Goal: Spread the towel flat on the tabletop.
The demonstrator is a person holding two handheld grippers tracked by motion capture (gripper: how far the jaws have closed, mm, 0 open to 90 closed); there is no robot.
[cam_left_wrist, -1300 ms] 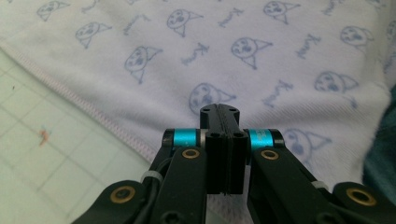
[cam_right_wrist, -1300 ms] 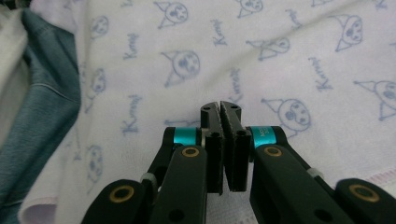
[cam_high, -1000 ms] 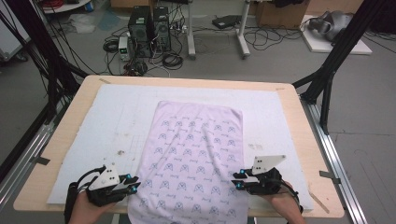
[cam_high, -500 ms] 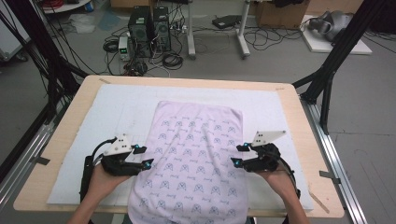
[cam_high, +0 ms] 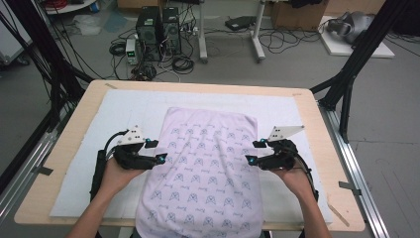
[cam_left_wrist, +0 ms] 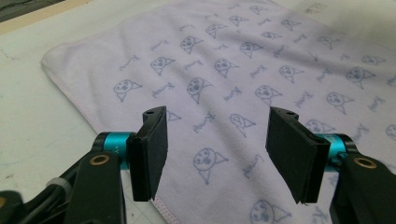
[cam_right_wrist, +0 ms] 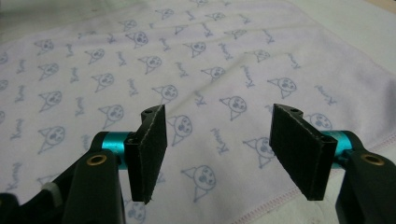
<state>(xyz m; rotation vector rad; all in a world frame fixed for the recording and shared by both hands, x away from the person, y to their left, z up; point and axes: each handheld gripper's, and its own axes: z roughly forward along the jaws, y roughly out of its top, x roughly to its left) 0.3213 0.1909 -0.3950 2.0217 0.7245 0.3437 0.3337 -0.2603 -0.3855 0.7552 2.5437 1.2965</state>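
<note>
Towel [cam_high: 205, 168] spread flat along the bench [cam_high: 79, 114], near end draped over the front edge. Left hand-held gripper [cam_high: 154, 150] and right hand-held gripper [cam_high: 254, 151] at its 2 side edges, jaws just opened wide, pinching nothing. Spreading apparently finished; any folding not yet begun.

A white foam mat [cam_high: 94, 163] is covering most of a light wooden tabletop [cam_high: 64, 144]. Beyond the table's far edge, two black computer towers [cam_high: 159, 27] are standing on the grey floor amid tangled black cables [cam_high: 184, 63]. White metal desk legs [cam_high: 255, 34] are rising nearby, black frame struts [cam_high: 354, 64] are slanting down at the right, and a cardboard box [cam_high: 297, 12] is sitting at the back.
</note>
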